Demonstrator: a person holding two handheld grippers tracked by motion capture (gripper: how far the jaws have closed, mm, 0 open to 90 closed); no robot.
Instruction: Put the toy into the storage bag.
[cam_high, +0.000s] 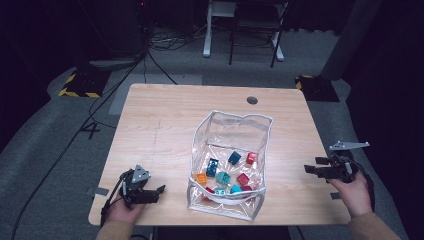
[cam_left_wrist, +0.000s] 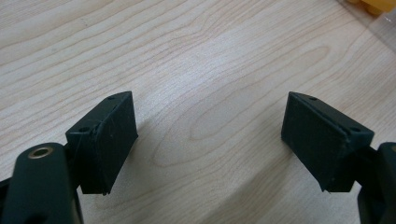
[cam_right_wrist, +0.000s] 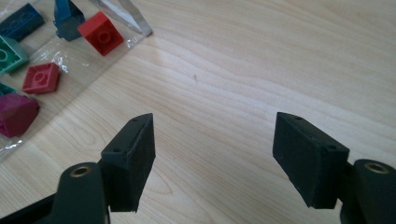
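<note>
A clear plastic bag (cam_high: 232, 130) lies open on the wooden table (cam_high: 165, 115), holding several toy bricks in red, blue, teal and orange. My left gripper (cam_high: 159, 192) rests near the table's front left corner, left of the bag, jaws wide apart over bare wood (cam_left_wrist: 210, 126). My right gripper (cam_high: 311, 165) hovers at the table's right edge, right of the bag, also open with nothing between its pads. In the right gripper view a red brick (cam_right_wrist: 101, 32), a smaller red brick (cam_right_wrist: 42, 78) and a magenta brick (cam_right_wrist: 17, 114) lie inside the bag at upper left.
A round cable hole (cam_high: 252, 100) sits near the table's far edge. Beyond the table stand a chair and a desk leg (cam_high: 207, 30). Cables run over the grey floor at the left (cam_high: 65, 145). An orange brick (cam_high: 201, 177) lies near the bag's left wall.
</note>
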